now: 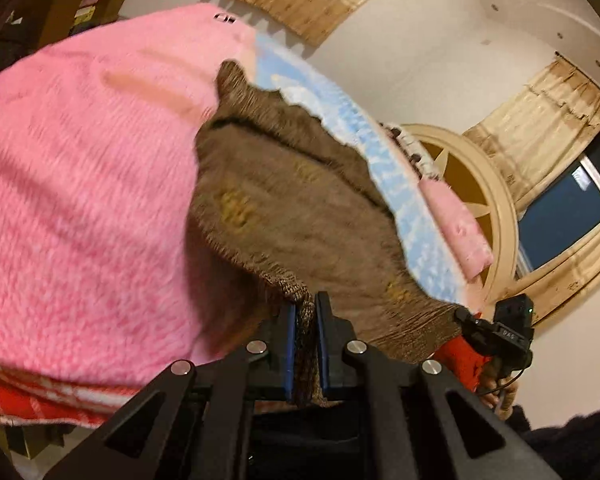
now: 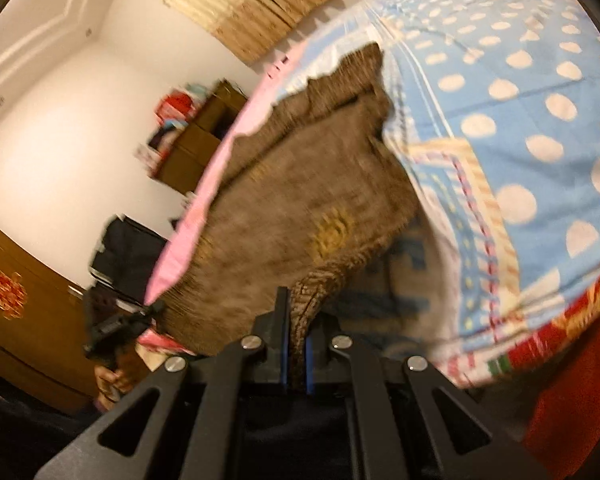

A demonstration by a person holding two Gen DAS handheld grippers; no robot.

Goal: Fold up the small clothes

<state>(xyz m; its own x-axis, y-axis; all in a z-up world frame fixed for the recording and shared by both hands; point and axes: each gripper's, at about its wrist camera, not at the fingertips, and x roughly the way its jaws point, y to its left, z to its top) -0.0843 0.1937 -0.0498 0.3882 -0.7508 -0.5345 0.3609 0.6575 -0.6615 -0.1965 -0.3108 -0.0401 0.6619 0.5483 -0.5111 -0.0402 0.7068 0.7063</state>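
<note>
A small brown knit garment [image 1: 300, 208] with yellow motifs hangs stretched between both grippers, lifted above the bed. My left gripper [image 1: 305, 312] is shut on one ribbed corner of it. My right gripper [image 2: 296, 320] is shut on the other ribbed corner; the garment [image 2: 300, 208] spreads out ahead of it. The right gripper also shows at the right of the left wrist view [image 1: 496, 336], and the left gripper at the left of the right wrist view [image 2: 116, 328]. Both views are blurred by motion.
A pink knit blanket [image 1: 84, 184] and a blue dotted quilt [image 2: 520, 120] cover the bed beneath. A red patterned cloth [image 1: 40, 396] lies at the bed's edge. Wooden cabinets [image 2: 24, 304], a shelf [image 2: 204, 132], curtains [image 1: 540, 120] and a round window [image 1: 568, 216] line the walls.
</note>
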